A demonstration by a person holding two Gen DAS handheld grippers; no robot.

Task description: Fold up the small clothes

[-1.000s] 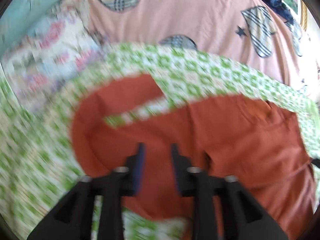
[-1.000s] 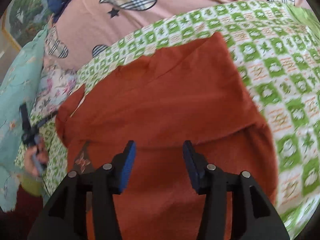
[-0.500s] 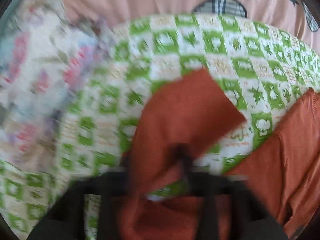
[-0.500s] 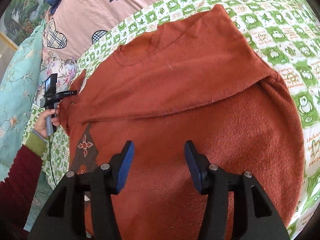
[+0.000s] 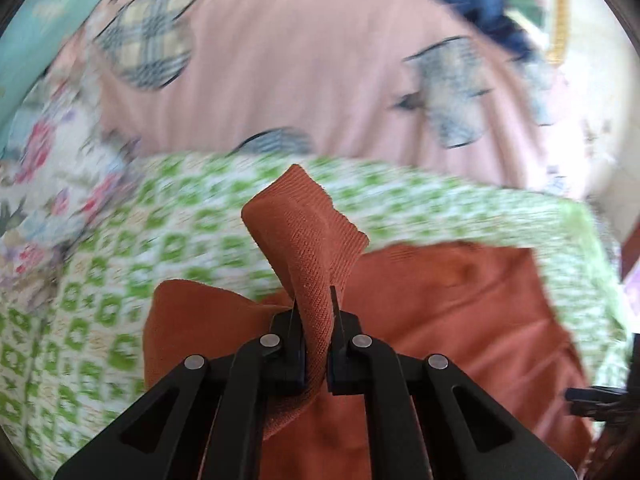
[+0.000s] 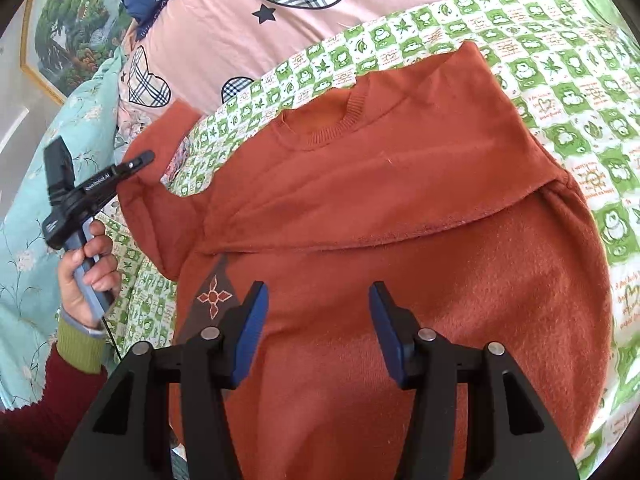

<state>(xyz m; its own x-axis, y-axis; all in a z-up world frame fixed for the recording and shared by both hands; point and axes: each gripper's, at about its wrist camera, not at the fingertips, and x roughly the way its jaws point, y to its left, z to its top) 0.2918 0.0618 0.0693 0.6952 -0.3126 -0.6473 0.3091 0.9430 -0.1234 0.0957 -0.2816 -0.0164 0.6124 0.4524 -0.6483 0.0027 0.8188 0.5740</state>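
Note:
A small rust-orange sweater [image 6: 400, 200] lies on a green-and-white checked sheet [image 6: 580, 92], its right side folded over the body, neckline [image 6: 320, 132] toward the far side. My left gripper [image 5: 314, 312] is shut on the sweater's left sleeve cuff [image 5: 304, 224] and holds it lifted off the sheet; it also shows in the right wrist view [image 6: 138, 162] at the left, pinching the sleeve [image 6: 156, 184]. My right gripper [image 6: 314, 312] is open and empty, hovering over the sweater's lower body.
A pink quilt with plaid hearts [image 6: 248, 24] lies beyond the sheet. A teal floral cover [image 6: 24, 240] lies at the left. A framed picture [image 6: 60, 32] hangs at the far left. The sheet's bare part lies to the right.
My left gripper has closed on the left sleeve cuff and lifted it up off the sheet. My right gripper has stayed open and drawn back a little above the sweater.

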